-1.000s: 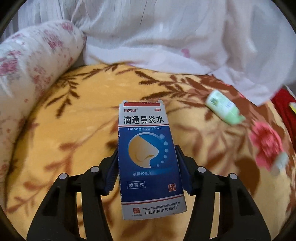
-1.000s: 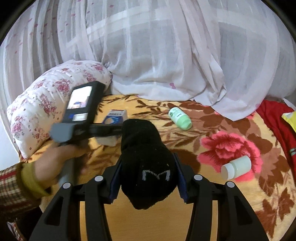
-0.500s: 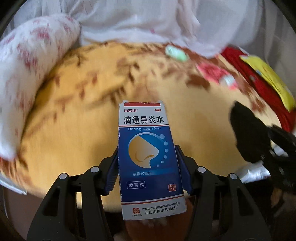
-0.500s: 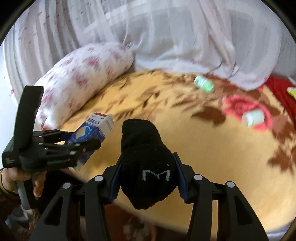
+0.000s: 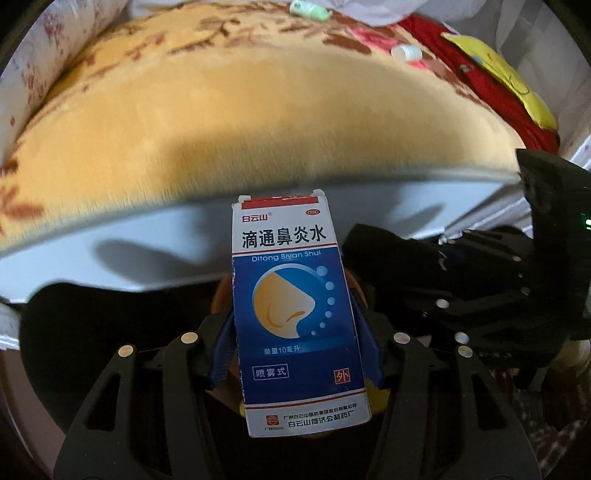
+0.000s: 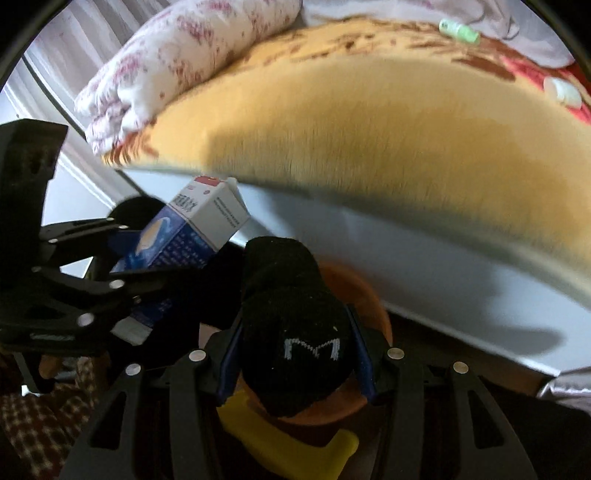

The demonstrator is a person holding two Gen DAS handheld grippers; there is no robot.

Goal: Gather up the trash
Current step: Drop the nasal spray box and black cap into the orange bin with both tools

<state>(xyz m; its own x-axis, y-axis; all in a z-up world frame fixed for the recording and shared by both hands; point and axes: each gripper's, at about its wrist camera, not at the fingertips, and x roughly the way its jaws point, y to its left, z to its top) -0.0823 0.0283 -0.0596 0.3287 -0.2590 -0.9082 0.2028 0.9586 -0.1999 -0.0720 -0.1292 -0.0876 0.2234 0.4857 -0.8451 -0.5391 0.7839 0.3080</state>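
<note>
Beside the bed's yellow floral blanket (image 5: 258, 122), the left tool (image 5: 295, 354) clamps a blue-and-white cardboard medicine box (image 5: 295, 314), while the right tool (image 6: 295, 354) grips a black knitted sock (image 6: 291, 325) above an orange round bin (image 6: 354, 402). Its contents are unclear.

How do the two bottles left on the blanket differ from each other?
The green bottle is pale green; the white bottle is white. The green bottle lies farther back, close to the white bedding; the white bottle lies nearer the bed's edge, on the red flower print. Both lie on their sides on the blanket, untouched, while the left gripper holds the medicine box and the right gripper the black sock.
</note>
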